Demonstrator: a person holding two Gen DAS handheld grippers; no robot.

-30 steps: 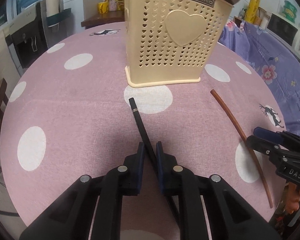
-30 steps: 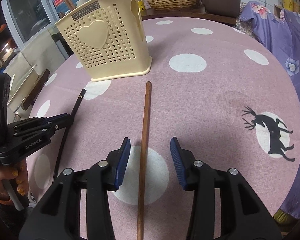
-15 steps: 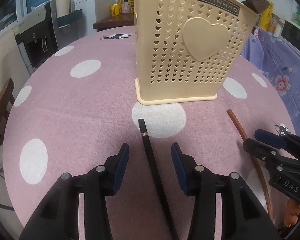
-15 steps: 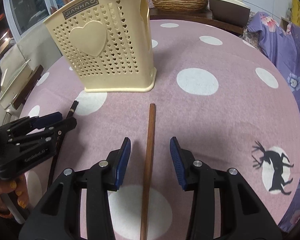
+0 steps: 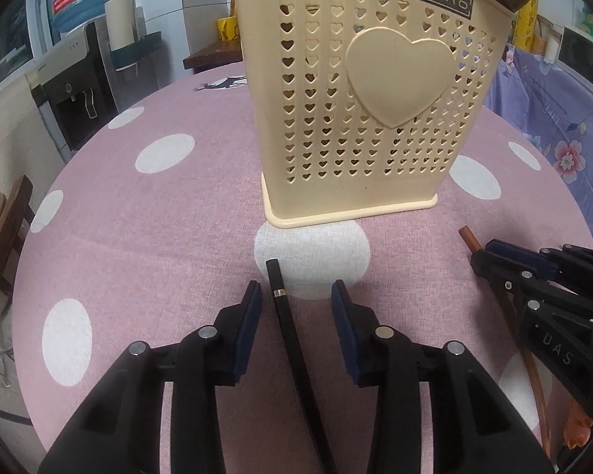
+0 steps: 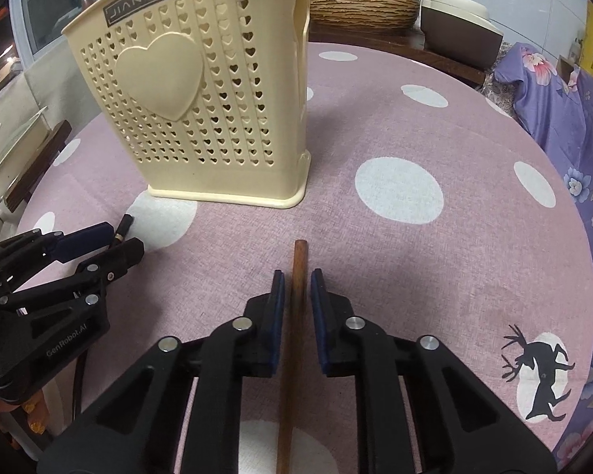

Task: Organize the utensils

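Between the left claw's blue pads lies the black chopstick, flat on the pink dotted cloth, its tip poking just past the fingertips; the jaws are closing, with clear gaps on both sides. Ahead of that claw stands the cream holder, upright, with dark handles showing above its rim. Off to its right, the right claw straddles the brown chopstick; its jaws are closing too and stand narrow, with only a sliver of gap either side. That stick's end reaches just beyond the pads, toward the holder's corner.
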